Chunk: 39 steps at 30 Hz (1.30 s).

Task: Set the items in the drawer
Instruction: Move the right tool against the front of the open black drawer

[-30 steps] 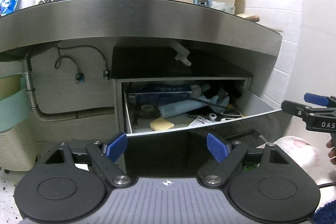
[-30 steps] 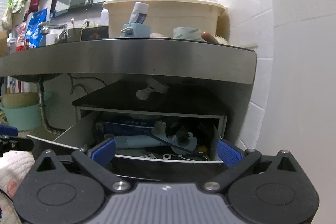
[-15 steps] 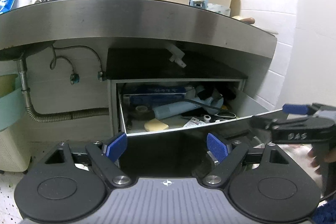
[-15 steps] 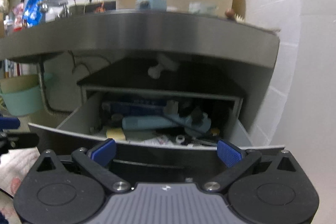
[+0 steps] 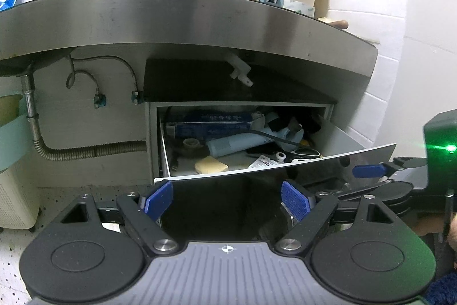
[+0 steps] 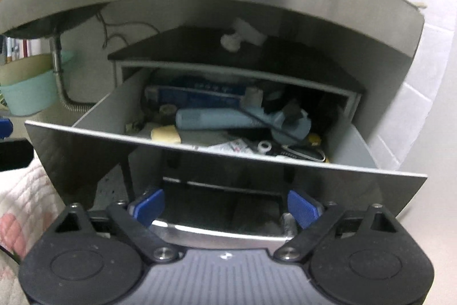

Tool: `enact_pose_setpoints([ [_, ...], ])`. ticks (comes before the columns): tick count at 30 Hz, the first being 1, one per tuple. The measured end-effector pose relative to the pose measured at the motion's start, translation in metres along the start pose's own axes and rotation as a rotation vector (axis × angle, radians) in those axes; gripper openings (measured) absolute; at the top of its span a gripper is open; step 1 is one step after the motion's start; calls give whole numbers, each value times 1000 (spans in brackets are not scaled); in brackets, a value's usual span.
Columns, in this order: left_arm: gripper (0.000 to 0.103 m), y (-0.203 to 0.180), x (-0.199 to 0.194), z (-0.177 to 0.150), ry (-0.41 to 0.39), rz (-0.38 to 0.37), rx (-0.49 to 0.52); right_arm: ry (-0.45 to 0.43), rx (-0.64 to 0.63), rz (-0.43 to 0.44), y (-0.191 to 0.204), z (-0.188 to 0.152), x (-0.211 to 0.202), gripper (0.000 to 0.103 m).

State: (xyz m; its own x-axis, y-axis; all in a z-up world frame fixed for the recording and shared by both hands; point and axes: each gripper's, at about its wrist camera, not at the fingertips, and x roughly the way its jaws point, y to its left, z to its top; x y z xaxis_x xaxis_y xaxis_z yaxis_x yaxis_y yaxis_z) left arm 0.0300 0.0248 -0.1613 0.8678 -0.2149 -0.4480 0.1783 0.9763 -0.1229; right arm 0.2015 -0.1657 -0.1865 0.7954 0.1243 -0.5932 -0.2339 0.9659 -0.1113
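Left gripper: jaws wide apart, nothing between them, glossy dark drawer front just ahead.
Drawer pulled out, beyond both jaw pairs, under steel counter.
Inside drawer: pale blue tube, yellow sponge, blue box at back, scissors at right.
Right gripper: jaws spread wide, empty; chrome drawer handle spans gap between pads, contact unclear.

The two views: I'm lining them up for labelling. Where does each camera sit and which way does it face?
Left wrist: on the left gripper, facing the open drawer; the right gripper shows at right.
Right wrist: on the right gripper, closer, angled down into the drawer.
Shared: drawer, blue tube, counter.
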Motion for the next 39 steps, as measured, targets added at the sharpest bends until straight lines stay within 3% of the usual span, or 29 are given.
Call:
enact_pose_setpoints([
  [15, 84, 1, 5, 0, 26, 0, -10, 81, 39, -1, 1, 3, 26, 93],
  [27, 92, 2, 7, 0, 34, 3, -10, 124, 113, 10, -6, 5, 39, 97],
  [39, 94, 2, 9, 0, 45, 2, -17, 138, 129, 10, -6, 6, 44, 99],
])
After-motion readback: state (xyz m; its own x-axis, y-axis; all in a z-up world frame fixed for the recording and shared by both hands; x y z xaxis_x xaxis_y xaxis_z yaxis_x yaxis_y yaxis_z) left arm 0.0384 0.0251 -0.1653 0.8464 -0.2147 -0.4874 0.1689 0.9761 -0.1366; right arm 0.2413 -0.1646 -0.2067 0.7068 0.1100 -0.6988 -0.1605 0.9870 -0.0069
